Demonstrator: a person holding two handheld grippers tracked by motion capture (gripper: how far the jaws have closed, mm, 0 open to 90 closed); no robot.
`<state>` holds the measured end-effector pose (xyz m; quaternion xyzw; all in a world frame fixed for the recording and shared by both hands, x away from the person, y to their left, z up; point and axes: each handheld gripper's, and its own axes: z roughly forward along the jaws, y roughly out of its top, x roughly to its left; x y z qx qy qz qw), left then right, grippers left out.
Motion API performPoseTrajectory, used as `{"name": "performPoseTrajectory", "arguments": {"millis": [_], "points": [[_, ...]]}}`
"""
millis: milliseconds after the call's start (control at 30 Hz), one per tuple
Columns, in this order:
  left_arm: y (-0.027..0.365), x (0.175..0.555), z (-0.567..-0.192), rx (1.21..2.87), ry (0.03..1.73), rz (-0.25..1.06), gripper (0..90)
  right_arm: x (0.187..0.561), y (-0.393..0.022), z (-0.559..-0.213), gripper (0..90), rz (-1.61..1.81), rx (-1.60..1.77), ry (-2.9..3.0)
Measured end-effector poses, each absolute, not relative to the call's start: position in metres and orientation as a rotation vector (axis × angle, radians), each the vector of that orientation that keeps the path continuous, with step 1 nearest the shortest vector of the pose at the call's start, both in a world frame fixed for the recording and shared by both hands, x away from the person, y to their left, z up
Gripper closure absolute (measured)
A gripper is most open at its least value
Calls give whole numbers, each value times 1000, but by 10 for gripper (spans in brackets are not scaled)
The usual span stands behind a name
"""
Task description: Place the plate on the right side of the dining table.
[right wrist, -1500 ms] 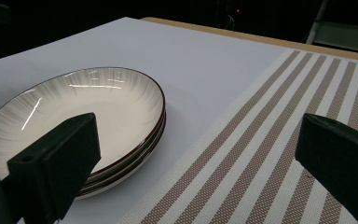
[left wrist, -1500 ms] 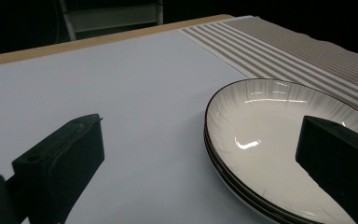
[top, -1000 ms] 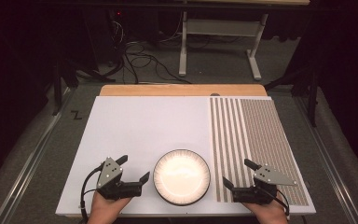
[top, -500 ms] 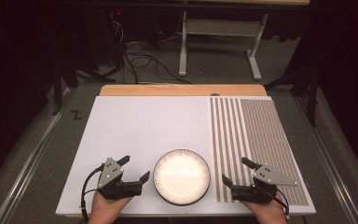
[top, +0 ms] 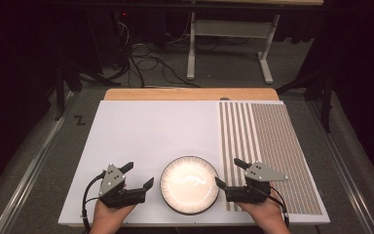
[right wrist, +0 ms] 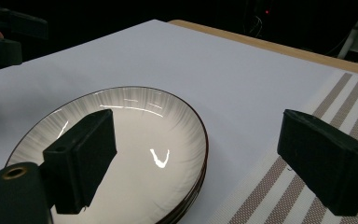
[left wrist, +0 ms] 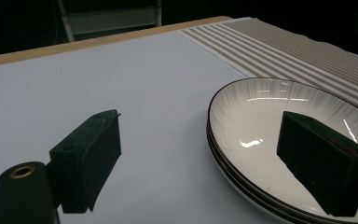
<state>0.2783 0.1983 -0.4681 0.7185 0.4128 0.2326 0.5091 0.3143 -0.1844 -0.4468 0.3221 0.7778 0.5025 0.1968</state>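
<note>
The stack of white plates (top: 189, 185) sits at the table's (top: 146, 131) near edge, midway along it. The left tool (top: 140, 176) and right tool (top: 228, 173) flank the stack; their jaws, just closing slightly, stand wide and hold nothing. The striped placemat (top: 268, 141) covers the right edge.

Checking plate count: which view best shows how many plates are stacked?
The left gripper view: the plates show layered dark rims edge-on. The right gripper view shows stacked edges only at bottom right; the high view shows one round top.
</note>
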Motion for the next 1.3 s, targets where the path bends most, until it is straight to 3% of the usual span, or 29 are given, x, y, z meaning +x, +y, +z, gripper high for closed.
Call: {"name": "performPoseTrajectory", "arguments": {"millis": [300,600,1000,1167,1300], "points": [[199,276,-469,1708,1004,536,151,318,-175,-454,253,1423,909,2185],[195,276,-470,1720,1000,526,165,318,-185,-461,456,1411,972,2186],[194,274,-470,1719,1007,555,164,316,-188,-471,816,1334,953,2240],[195,274,-471,1712,1016,551,166,317,-188,-474,900,1310,969,2250],[195,273,-471,1718,1008,570,168,318,-191,-475,900,1292,995,2250]]}}
